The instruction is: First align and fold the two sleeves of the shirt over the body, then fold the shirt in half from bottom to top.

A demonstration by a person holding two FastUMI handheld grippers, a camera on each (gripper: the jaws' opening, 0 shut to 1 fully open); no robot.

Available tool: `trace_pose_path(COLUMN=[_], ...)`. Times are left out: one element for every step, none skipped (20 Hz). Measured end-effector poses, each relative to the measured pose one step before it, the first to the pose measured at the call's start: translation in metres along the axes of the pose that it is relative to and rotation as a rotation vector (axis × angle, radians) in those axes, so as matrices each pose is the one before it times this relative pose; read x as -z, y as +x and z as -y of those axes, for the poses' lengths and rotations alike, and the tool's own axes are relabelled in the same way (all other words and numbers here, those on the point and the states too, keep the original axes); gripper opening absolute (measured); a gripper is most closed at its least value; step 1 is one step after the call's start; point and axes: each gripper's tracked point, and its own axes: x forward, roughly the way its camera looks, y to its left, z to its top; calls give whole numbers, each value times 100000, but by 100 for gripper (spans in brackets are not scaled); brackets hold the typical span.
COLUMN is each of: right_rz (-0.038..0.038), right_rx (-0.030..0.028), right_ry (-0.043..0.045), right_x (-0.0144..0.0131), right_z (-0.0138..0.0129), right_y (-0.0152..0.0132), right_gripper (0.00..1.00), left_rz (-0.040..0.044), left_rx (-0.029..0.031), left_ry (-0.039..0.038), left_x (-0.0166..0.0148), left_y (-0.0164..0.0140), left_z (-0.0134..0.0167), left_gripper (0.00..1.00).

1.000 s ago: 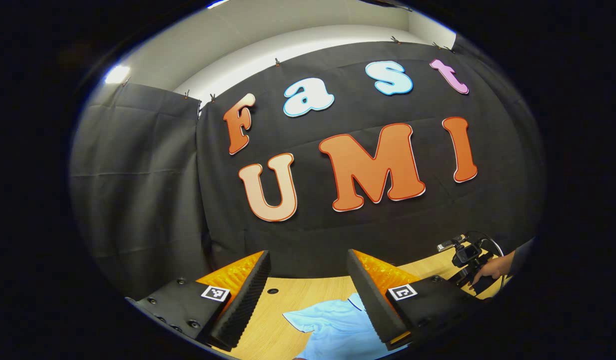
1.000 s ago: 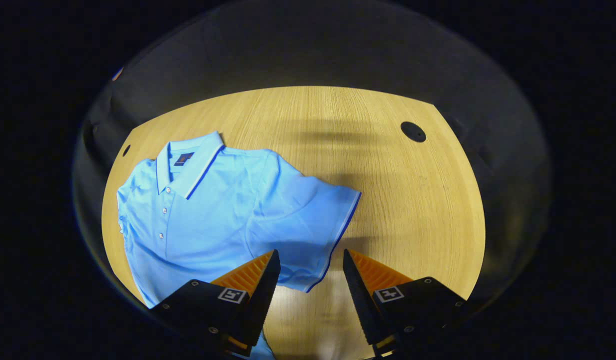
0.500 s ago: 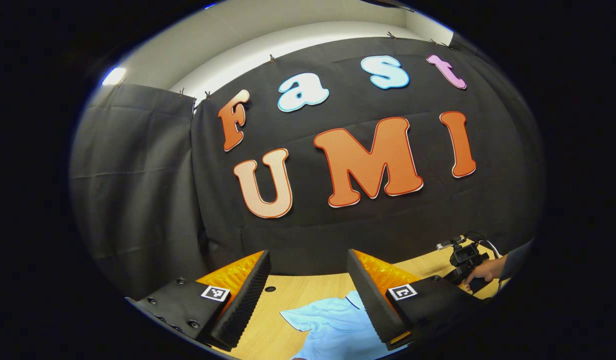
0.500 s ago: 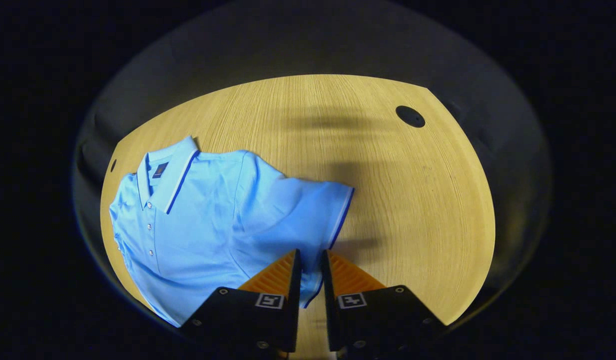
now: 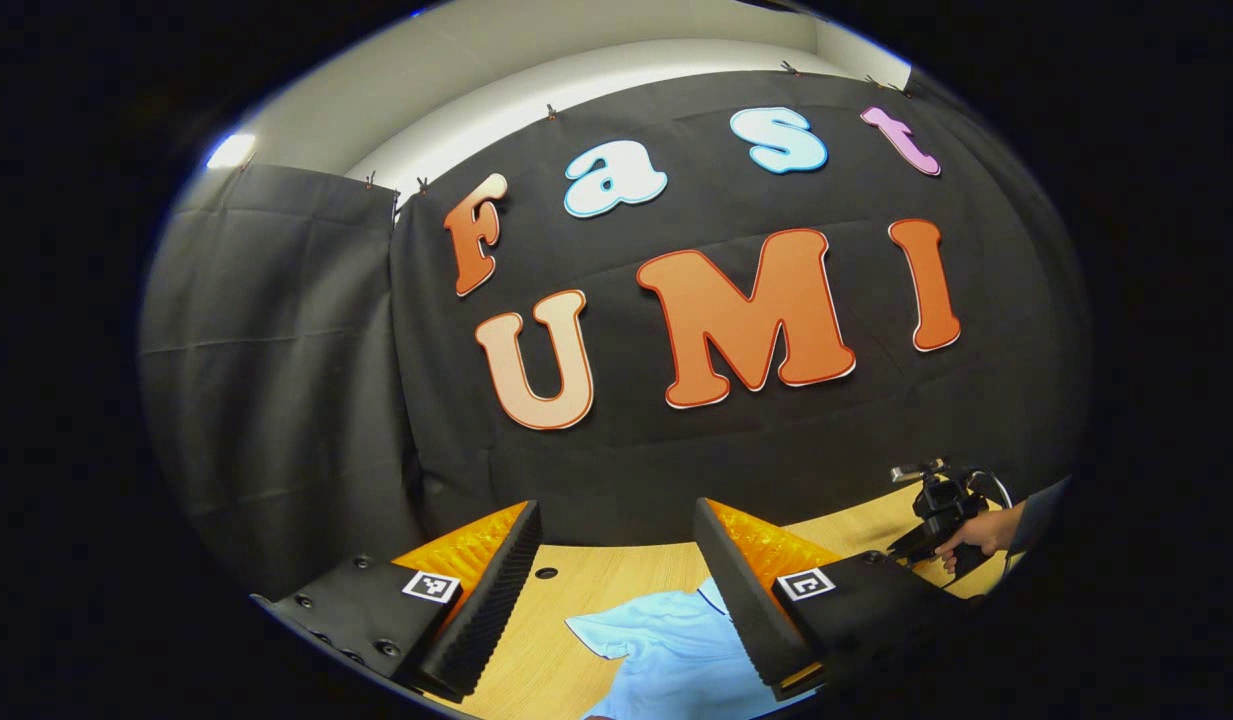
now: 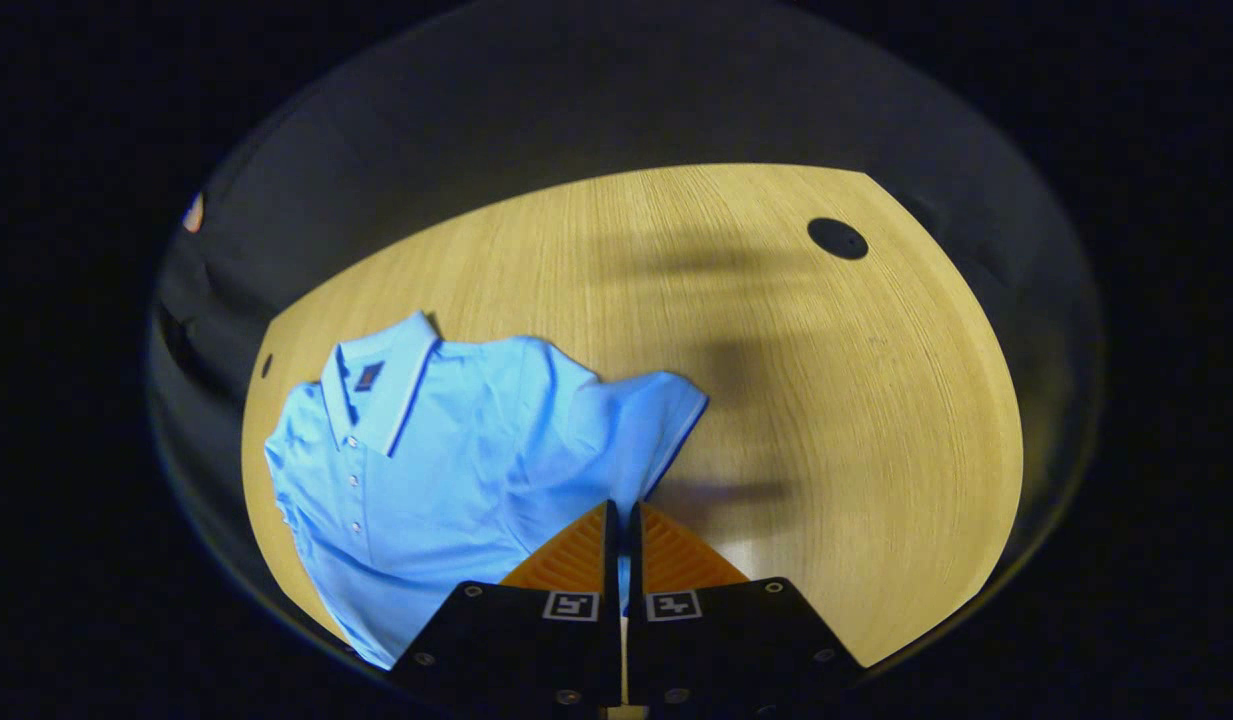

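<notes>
A light blue polo shirt (image 6: 446, 460) lies face up on the wooden table (image 6: 826, 400), collar toward the far left. My right gripper (image 6: 621, 512) is shut on the lower hem of its right-hand sleeve (image 6: 641, 425), and the sleeve cloth bunches up a little toward the fingers. In the left gripper view the left gripper (image 5: 616, 515) is held high and open with nothing between its fingers; below it I see the shirt's (image 5: 666, 650) collar and one sleeve. The right gripper (image 5: 941, 500) and the hand (image 5: 976, 535) that holds it appear at the far right of that view.
The table has a round dark cable hole (image 6: 837, 238) at the far right and a smaller hole (image 6: 266, 365) at the far left. Black cloth walls close the booth behind the table. Bare wood lies to the right of the shirt.
My right gripper went from open, to nearly shut, to shut on the sleeve hem. The sleeve has drawn in and lifted slightly. My left gripper stayed open and barely moved.
</notes>
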Motion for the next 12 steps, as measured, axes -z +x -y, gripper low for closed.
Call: trace_pose_path(right_rz=[1343,1045,702,784,636,314,871,334,-55,-542,-437,-262], right_rx=[-1428,-1053,-1274,-1799,-1120,-1695,-806,-1395,-1230,-2379,-2468,-2439], right_ry=[-1099,-1631,-1210,-944,-631,-1187,-1251,-1693,-984,-221,266,-30], right_x=[-658,-342,-464,-388,-362,-176,-353,-88,-101,83,10,100], right_z=[-538,-656,-682,-818,-708,-743,-702,-875,-773,-1121,-1116,-1152], right_y=[-449,-170,-294,-276,-306,-274,-80,19,56,226,134,243], right_gripper=[3,3,3,3,3,3,2,3,3,3,3,3], left_rz=[49,137,194,60,42,-211,-227,-248,-239,-295,-18,-106], left_rx=[-349,-463,-385,-322,-472,-227,-427,-204,-310,-257,-362,41], left_ry=[-8,131,156,263,170,101,-88,-265,-362,-286,-238,-538], left_x=[-145,129,-86,-53,-27,134,84,152,48,207,91,293], left_y=[-47,24,123,-100,-40,25,57,-27,-8,-19,-35,248], left_z=[-77,-145,-130,-12,-108,-100,-117,-171,-193,-286,-287,-191], left_gripper=[99,99,99,100,100,99,99,99,99,99,99,99])
